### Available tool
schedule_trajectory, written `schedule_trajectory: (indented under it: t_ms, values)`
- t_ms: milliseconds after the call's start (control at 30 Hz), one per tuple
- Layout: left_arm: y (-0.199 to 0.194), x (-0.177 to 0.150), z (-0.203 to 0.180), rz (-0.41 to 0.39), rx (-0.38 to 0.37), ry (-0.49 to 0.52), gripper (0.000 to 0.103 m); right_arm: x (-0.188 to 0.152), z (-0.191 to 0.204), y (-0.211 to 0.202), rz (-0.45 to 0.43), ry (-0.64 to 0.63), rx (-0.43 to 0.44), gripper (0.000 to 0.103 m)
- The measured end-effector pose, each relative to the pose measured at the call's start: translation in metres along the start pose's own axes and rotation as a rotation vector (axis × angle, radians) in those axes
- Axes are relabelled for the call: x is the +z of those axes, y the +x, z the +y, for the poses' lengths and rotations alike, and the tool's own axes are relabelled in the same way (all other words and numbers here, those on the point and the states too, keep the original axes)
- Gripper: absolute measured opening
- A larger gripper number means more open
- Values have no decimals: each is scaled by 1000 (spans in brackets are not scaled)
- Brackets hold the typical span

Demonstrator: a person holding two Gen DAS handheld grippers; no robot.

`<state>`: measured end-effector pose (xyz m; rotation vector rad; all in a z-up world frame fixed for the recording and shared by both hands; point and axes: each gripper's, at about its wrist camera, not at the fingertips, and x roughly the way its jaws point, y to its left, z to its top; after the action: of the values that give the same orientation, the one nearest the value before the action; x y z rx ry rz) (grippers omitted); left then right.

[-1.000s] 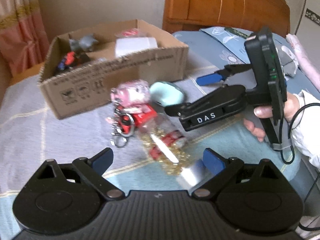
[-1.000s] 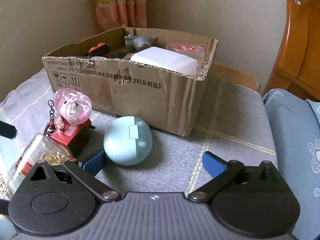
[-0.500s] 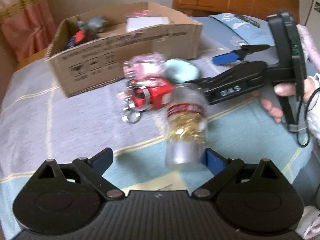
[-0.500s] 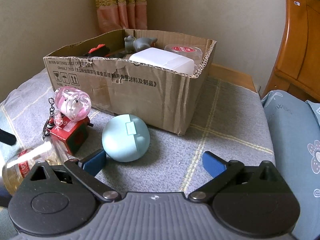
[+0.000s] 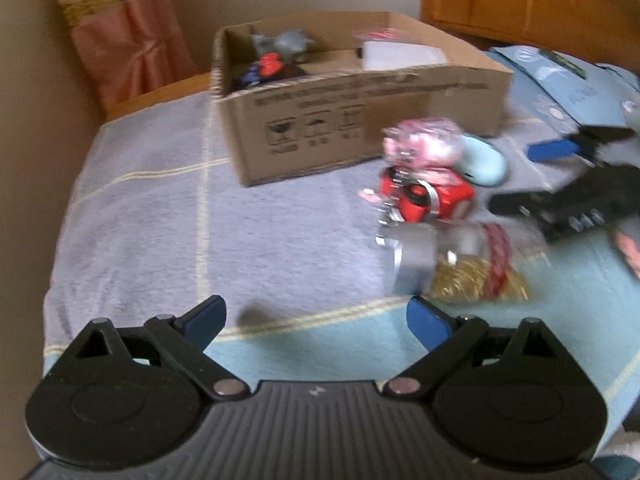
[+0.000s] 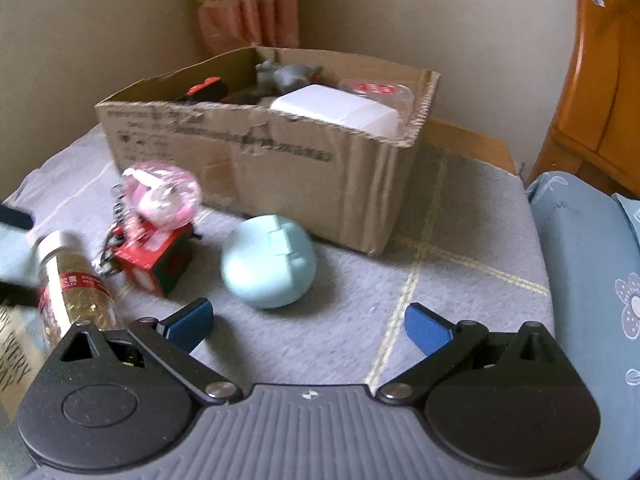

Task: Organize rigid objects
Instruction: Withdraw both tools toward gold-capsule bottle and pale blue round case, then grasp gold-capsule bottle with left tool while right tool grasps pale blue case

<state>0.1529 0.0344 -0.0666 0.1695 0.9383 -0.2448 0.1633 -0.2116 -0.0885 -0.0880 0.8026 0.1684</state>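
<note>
An open cardboard box [image 5: 360,128] [image 6: 280,168] stands on the bed with a grey toy, a white box and red items inside. In front of it lie a pink pig keychain [image 5: 424,146] [image 6: 160,196], a red cube [image 5: 424,196] [image 6: 154,256], a pale blue round case [image 5: 482,162] [image 6: 270,260] and a clear bottle of gold bits with a silver cap [image 5: 452,268] [image 6: 68,284]. My left gripper [image 5: 316,322] is open and empty, the bottle just beyond its right finger. My right gripper [image 6: 308,320] is open and empty, close behind the blue case.
The bed has a grey and light blue checked blanket [image 5: 168,216]. A wooden headboard [image 6: 600,80] and a blue floral pillow [image 6: 592,264] are to the right. A pink curtain [image 5: 120,40] hangs in the corner.
The left view has swung left, so the bottle now sits to the right, lying with its cap toward me. The right gripper has moved closer to the blue case.
</note>
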Motion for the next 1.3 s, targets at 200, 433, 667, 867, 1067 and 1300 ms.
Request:
schedule_trajectory:
  t_ms: [200, 433, 667, 867, 1067, 1300]
  values:
    - [-5, -8, -2, -1, -38, 22, 96, -4, -1, -5, 4, -6, 10, 103]
    - [-15, -29, -23, -8, -124, 147, 96, -8, -3, -8, 6, -4, 9, 103]
    - [-8, -30, -41, -48, -192, 174, 102, -14, -4, -13, 1, -14, 18, 103]
    - [1, -23, -53, -106, -208, 184, 102, -17, -6, -16, -4, -27, 31, 103]
    - [8, -18, -57, -134, -208, 184, 102, -19, -7, -17, -8, -33, 38, 103]
    - [9, -14, -67, -187, -175, 221, 102, -17, -7, -16, -6, -47, 52, 103]
